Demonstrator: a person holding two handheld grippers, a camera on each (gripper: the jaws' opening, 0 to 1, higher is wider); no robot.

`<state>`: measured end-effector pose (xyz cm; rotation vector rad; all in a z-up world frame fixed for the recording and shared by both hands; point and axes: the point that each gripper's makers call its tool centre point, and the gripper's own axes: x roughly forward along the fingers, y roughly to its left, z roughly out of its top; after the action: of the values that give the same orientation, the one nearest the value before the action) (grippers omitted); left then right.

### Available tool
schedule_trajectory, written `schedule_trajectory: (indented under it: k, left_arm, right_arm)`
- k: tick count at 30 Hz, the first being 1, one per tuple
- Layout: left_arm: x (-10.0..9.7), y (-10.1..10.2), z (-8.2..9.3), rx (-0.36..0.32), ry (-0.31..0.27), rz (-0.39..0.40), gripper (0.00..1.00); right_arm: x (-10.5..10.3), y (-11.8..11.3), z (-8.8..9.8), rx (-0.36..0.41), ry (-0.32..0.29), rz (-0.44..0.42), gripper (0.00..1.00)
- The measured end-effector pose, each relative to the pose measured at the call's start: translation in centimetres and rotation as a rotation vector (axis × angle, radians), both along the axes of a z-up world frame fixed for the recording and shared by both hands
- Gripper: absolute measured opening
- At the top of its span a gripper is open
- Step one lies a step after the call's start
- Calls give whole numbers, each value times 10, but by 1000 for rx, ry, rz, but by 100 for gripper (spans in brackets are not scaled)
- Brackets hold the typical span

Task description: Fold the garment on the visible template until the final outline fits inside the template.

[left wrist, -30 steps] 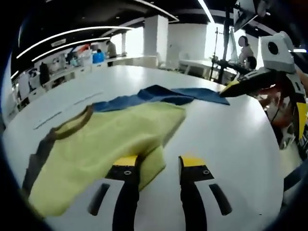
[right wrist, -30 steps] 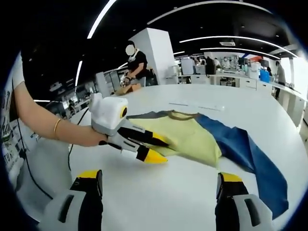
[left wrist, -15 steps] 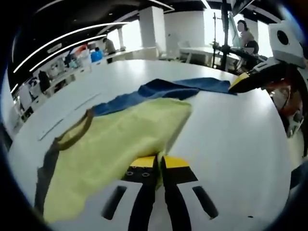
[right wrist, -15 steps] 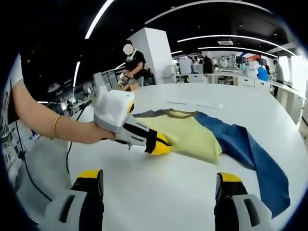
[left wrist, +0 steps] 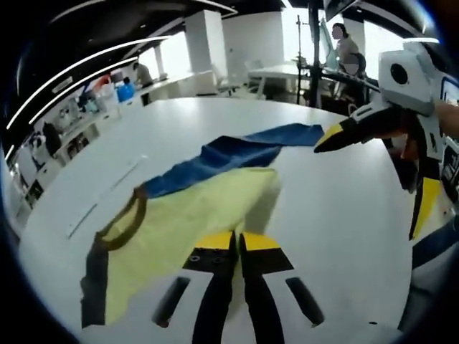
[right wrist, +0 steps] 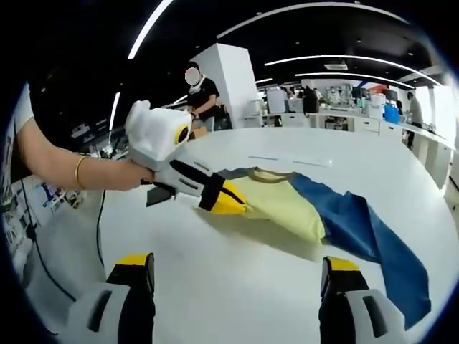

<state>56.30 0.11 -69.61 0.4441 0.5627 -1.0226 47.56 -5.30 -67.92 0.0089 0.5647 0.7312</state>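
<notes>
Pressed together on the hem of the yellow-and-blue fabric garment (left wrist: 193,215), the left gripper (left wrist: 231,242) had its two yellow-tipped black jaws closed, with a fold of yellow cloth caught between the tips. In the right gripper view that same left gripper (right wrist: 228,203) came in from the left, held by a person's hand (right wrist: 125,174) wearing a thin bracelet, and the pinched edge stood raised off the round white table (right wrist: 237,287), with a shadow beneath it. The right gripper (right wrist: 237,276) had its jaws spread wide, one at each lower corner of its own view, with nothing between them and well apart from the cloth. In the left gripper view it (left wrist: 337,132) entered from the right, near the far end of the blue part.

The garment lay across the middle of the table: a dark grey sleeve and an olive collar band at one end, the yellow body in the middle, and the blue part trailing away flat on the surface. Thin pale lines (left wrist: 107,197) were marked on the tabletop beside the collar.

Around the table was a large open room with a dark ceiling, long curved strip lights (right wrist: 308,8), a white square pillar (right wrist: 229,79), benches with equipment, and several people standing in the background.
</notes>
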Motion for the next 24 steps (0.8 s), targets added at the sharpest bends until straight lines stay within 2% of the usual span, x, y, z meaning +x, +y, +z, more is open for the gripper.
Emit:
schedule_trajectory:
  k: [6, 11, 17, 24]
  left_arm:
    - [16, 4, 23, -30, 16, -31, 0]
    - [34, 5, 31, -66, 50, -20, 0]
    - [59, 1, 29, -77, 61, -6, 0]
    - [89, -2, 18, -71, 55, 30, 0]
  right_arm:
    - [3, 0, 2, 2, -8, -1, 95]
    - [2, 1, 2, 0, -8, -3, 94]
    - [6, -2, -1, -5, -7, -15, 94]
    - [8, -2, -4, -4, 1, -22, 93]
